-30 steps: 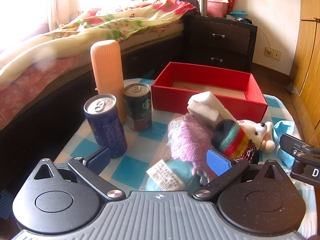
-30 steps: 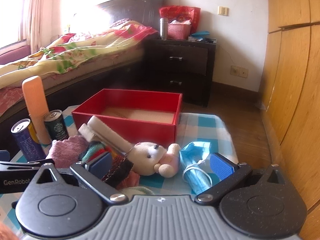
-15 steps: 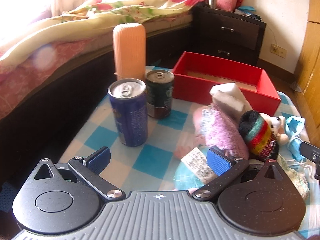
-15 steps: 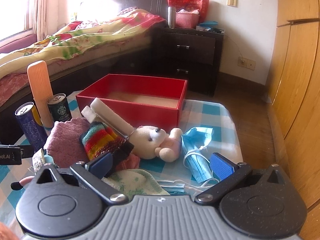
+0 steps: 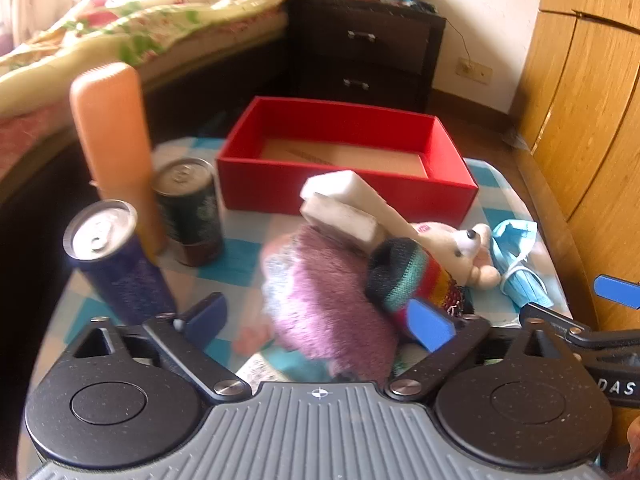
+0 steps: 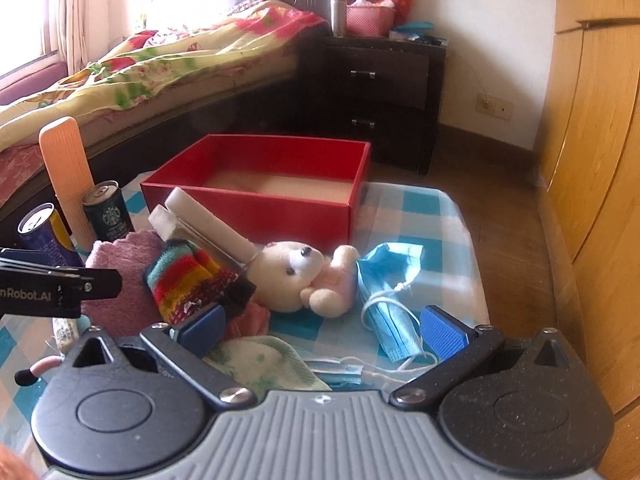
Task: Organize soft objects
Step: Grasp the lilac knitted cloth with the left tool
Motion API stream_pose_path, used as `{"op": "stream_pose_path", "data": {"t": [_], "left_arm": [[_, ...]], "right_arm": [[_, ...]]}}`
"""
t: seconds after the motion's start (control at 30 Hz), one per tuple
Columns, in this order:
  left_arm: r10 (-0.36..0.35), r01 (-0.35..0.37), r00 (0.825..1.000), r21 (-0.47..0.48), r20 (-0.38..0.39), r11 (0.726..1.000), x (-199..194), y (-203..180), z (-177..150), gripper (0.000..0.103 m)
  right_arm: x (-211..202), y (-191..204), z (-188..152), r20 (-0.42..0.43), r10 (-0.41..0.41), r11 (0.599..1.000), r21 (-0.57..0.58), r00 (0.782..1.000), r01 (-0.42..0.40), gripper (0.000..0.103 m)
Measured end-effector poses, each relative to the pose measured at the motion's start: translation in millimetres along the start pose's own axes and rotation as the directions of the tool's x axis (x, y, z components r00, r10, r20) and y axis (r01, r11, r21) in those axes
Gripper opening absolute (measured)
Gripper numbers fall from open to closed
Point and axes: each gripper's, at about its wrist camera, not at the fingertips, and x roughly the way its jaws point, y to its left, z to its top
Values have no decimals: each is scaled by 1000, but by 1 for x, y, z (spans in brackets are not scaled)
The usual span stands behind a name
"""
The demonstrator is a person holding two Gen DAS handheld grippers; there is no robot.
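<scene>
My left gripper (image 5: pixel 320 318) fingers were just closing around the fuzzy purple towel (image 5: pixel 328 304), not yet gripping, just before the empty red cardboard box (image 5: pixel 348 188). Next: clamp, lift, drop inside. Right gripper (image 6: pixel 320 330) fingers wide, empty.

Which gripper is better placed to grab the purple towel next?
Left. The left gripper, jaws just closing, already straddles the purple towel. The right gripper sits open over the green cloth instead.
</scene>
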Motion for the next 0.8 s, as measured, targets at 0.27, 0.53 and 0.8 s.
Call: {"op": "stream_pose_path", "data": {"t": [0.27,0.53,0.8], "left_arm": [[-103,93,993,-158,-55,983,11,22,-2,24],[-145,141,989,-144,-16,979,-13,22,-1,11],[-261,271,962,-149,84,951,-57,41,2,8]], "right_arm": [[1,-14,2,-31,41,997,64,999,-39,85],[7,-7,9,-32,45,998,53,998,-43,85],[16,12,10,-36,54,998,-16,998,-55,85]]}}
